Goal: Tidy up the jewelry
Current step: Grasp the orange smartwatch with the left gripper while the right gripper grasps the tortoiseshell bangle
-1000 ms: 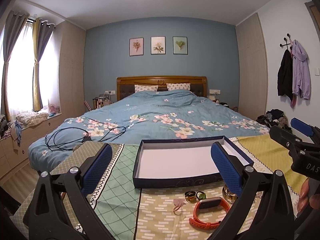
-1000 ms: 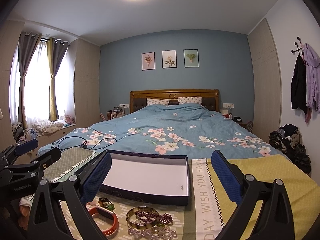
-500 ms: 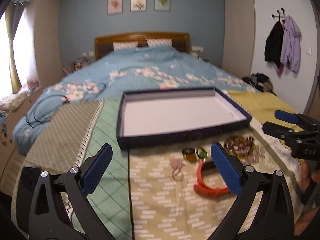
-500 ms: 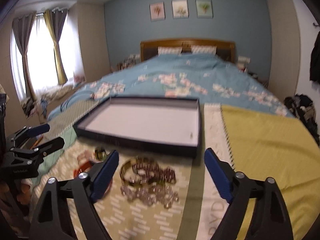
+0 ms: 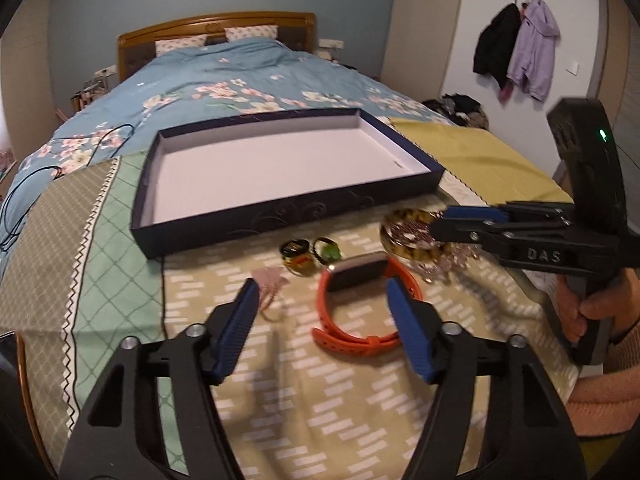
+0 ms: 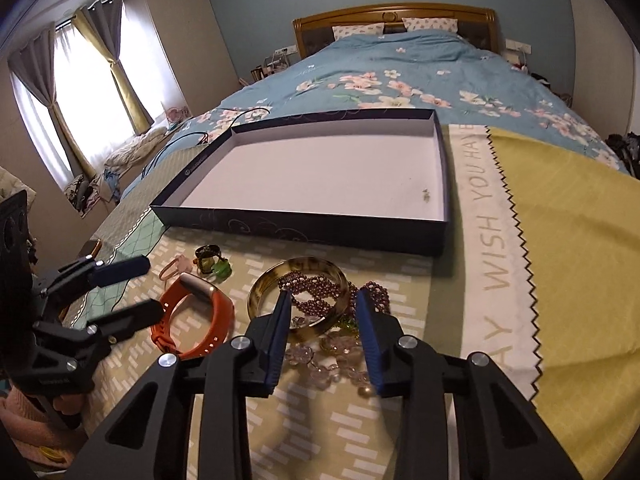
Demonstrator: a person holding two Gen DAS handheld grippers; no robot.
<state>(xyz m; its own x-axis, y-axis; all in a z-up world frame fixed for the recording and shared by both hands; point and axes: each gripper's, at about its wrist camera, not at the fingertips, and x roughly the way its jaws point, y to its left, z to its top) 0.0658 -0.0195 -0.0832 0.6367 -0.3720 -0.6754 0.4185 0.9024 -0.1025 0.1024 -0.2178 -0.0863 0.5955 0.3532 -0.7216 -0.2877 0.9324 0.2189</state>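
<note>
An empty dark-blue box [image 5: 280,216] [image 6: 320,224] with a white floor lies on the patterned cloth. In front of it lie an orange wristband [image 5: 356,304] [image 6: 196,320], a pink ring [image 5: 272,284] [image 6: 176,266], a small amber ring [image 5: 298,254], a green ring [image 5: 330,250] [image 6: 218,266], a tortoiseshell bangle [image 5: 408,236] [image 6: 300,296], purple beads [image 6: 320,294] and clear beads [image 6: 332,360]. My left gripper [image 5: 320,312] [image 6: 140,288] is open, low over the wristband. My right gripper [image 6: 324,320] [image 5: 468,216] is open, narrowly, around the bangle's near rim and the beads.
A yellow-green cloth [image 6: 560,240] with a zigzag edge covers the right side. The floral blue bedspread [image 5: 224,80] stretches behind the box, with a black cable [image 5: 48,168] on its left. Coats [image 5: 520,48] hang on the right wall.
Both grippers have tilted down and moved toward the jewelry. Their jaws have narrowed, the right ones more. The jewelry and box have not moved.
</note>
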